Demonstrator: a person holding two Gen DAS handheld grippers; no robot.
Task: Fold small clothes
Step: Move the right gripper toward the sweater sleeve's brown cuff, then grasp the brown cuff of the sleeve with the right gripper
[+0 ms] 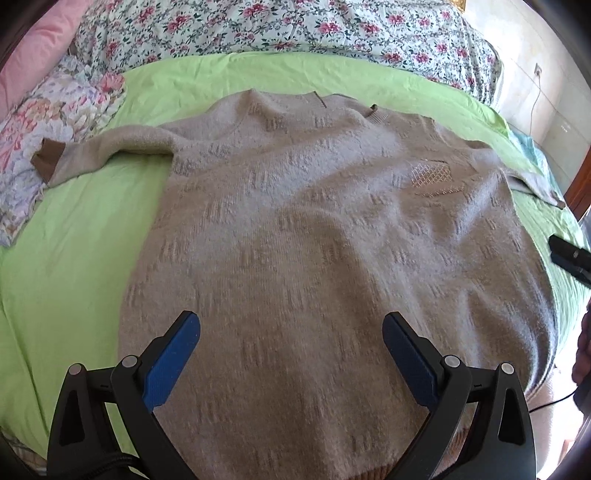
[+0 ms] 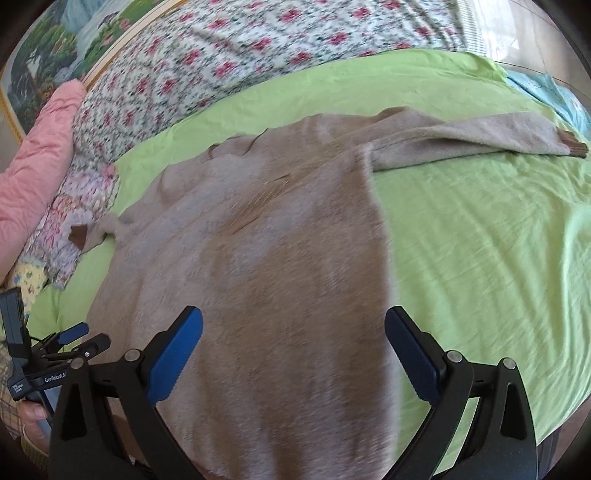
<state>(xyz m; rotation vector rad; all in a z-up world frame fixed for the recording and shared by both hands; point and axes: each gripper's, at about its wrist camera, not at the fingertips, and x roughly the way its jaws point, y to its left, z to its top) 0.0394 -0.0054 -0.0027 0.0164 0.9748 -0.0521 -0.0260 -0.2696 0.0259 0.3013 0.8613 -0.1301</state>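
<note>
The beige sweater (image 1: 314, 229) is lying flat and spread out on the green sheet (image 1: 66, 258), collar toward the floral bedding (image 1: 280, 26), both sleeves extending outward. The left gripper (image 1: 291, 354) is hovering above the hem region with jaws spread wide, holding nothing. The right gripper (image 2: 293, 354) is hovering over the sweater's right edge, jaws likewise wide and empty.
</note>
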